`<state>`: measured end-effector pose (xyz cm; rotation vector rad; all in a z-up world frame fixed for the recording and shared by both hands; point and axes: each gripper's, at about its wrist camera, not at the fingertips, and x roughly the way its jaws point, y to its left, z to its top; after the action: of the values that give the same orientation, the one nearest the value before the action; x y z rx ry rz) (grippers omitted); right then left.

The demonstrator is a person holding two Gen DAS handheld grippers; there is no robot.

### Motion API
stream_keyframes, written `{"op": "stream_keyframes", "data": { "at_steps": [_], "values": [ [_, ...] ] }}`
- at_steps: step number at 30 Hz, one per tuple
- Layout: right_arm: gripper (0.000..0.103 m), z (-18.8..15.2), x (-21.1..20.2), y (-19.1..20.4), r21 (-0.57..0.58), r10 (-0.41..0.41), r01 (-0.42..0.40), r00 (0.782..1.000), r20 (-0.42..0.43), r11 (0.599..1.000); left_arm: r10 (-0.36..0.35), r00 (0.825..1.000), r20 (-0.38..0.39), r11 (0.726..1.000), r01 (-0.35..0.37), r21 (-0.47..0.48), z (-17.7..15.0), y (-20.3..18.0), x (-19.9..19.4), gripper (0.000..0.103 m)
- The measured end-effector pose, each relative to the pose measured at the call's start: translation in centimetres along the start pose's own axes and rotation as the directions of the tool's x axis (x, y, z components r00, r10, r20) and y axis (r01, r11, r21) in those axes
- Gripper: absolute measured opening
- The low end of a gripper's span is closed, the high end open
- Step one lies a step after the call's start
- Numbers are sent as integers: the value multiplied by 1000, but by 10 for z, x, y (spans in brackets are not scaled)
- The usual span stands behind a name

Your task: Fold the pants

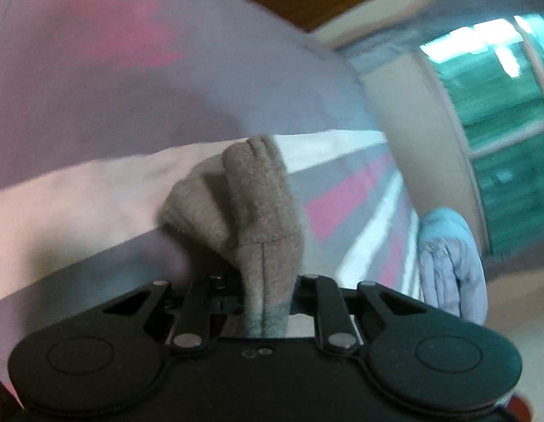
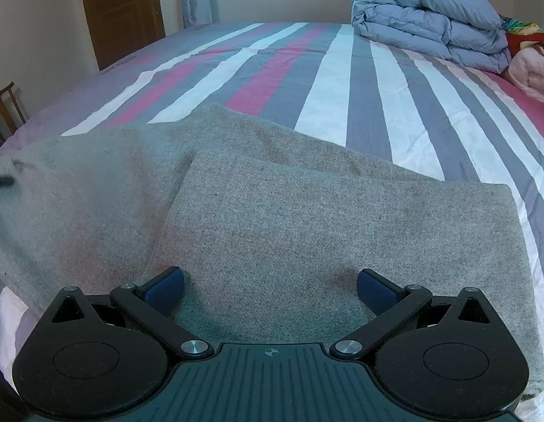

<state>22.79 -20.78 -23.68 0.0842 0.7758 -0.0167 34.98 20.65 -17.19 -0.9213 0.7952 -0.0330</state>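
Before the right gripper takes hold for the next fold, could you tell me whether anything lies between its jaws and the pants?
Nothing visible does. The right gripper hangs open directly over the grey pants, with only fabric below. The folded blue duvet sits far off on the striped bed.

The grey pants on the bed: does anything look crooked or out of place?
Yes. The pants lie skewed: the top layer sits at an angle, its edges off the layer beneath. The left gripper pinches a bunched bit of them.

A home bedroom: striped bed sheet (image 2: 328, 81), folded blue duvet (image 2: 430, 17), wooden door (image 2: 122, 10).
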Motion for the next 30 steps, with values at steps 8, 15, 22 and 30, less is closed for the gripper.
{"op": "stream_keyframes", "data": {
  "at_steps": [8,15,22,30],
  "values": [
    [103,2,-7,-2,7,-1,1,1000,15,1000,-173,981,-89,895,194,402,-54,-121,-24,8],
    [103,0,-33,-39,52,-74,72,996,42,996,-174,911,-374,716,378,587,-174,-199,-5,8],
    [103,-8,-65,-118,173,-120,115,993,20,978,102,886,-453,659,281,698,-270,-194,47,17],
    [103,-16,-105,-158,221,-7,-3,999,46,975,46,885,-463,664,318,676,-237,-213,9,32]
  ]
}}
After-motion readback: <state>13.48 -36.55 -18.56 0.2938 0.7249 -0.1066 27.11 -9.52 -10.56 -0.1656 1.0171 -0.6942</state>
